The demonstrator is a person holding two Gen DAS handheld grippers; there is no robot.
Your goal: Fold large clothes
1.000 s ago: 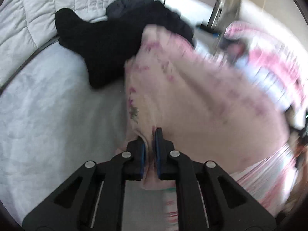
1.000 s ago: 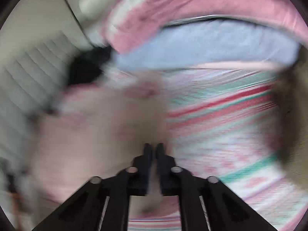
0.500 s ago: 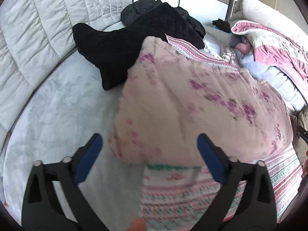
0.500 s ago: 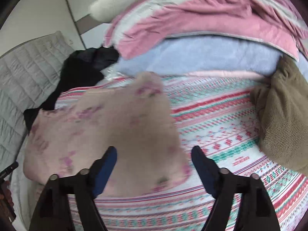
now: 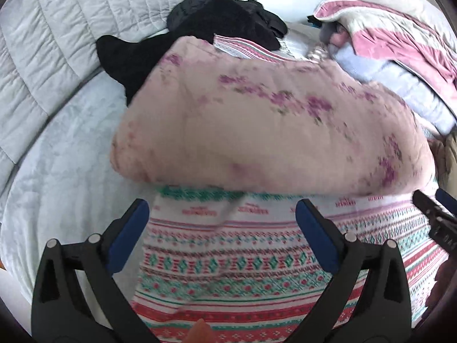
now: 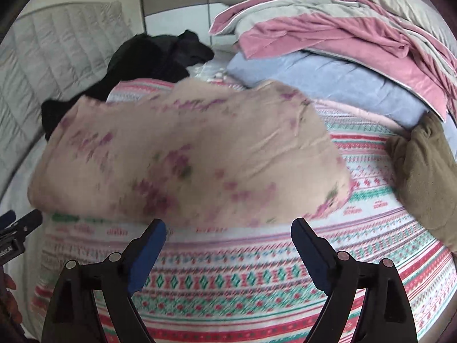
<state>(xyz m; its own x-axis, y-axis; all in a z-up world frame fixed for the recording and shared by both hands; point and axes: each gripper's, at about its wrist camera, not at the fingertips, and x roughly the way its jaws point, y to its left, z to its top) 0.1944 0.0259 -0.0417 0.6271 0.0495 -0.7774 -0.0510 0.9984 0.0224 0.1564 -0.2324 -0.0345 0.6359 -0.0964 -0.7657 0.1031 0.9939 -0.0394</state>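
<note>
Left wrist view: left tongs (image 5: 221, 218) spread wide, jaws just opened, nothing between them. Pink floral garment (image 5: 271, 125) lies just ahead on the patterned striped blanket (image 5: 242, 271); black clothes (image 5: 217, 25) beyond.

Right wrist view: right tongs (image 6: 228, 235) spread, just opened further, empty. Garment ahead, slightly left; olive cloth (image 6: 425, 171) far right.

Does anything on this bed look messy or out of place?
The pink floral garment lies folded but skewed across the patterned blanket. Behind it a black garment sits crumpled against the headboard, and pink bedding is heaped unfolded. Nothing looks spilled or damaged.
</note>
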